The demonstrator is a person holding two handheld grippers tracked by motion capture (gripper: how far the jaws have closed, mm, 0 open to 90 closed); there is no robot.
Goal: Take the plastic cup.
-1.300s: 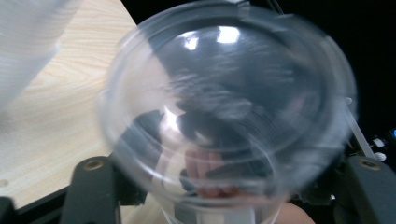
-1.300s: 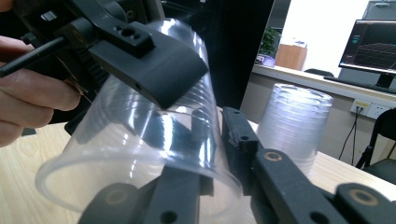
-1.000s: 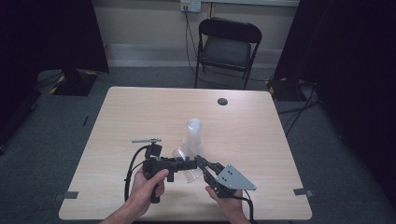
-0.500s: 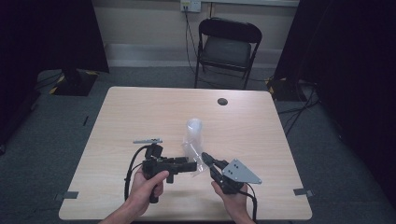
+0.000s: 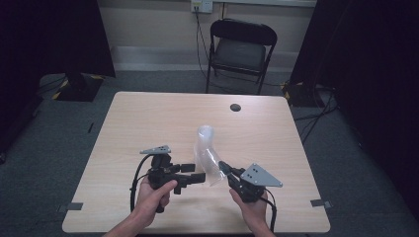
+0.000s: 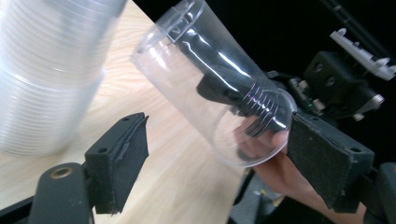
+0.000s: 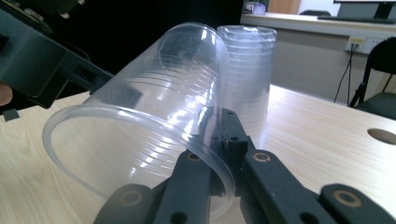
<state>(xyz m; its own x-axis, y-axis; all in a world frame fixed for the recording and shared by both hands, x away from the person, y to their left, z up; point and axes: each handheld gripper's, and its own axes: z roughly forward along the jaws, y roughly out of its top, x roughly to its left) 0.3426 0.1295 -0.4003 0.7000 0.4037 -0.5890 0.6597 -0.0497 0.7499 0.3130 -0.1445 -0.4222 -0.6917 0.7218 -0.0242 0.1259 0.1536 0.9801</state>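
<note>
A single clear plastic cup (image 5: pixel 213 170) hangs tilted over the table's front, and my right gripper (image 5: pixel 223 166) is shut on its rim. In the right gripper view one jaw sits inside the cup (image 7: pixel 140 126) and one outside, pinching the wall at my right gripper (image 7: pixel 223 144). My left gripper (image 5: pixel 197 173) is open just left of the cup. In the left gripper view the cup's base (image 6: pixel 252 135) lies between the wide-spread pads (image 6: pixel 121 158), close to the right one. A stack of clear cups (image 5: pixel 205 140) stands upright right behind.
The light wooden table (image 5: pixel 148 123) has a dark round hole (image 5: pixel 235 107) near its far edge. A black folding chair (image 5: pixel 242 47) stands beyond the table. Cables trail from both grippers towards the front edge.
My right gripper has shifted a little and tilted the single cup away from the stack. My left gripper has barely moved and stays open.
</note>
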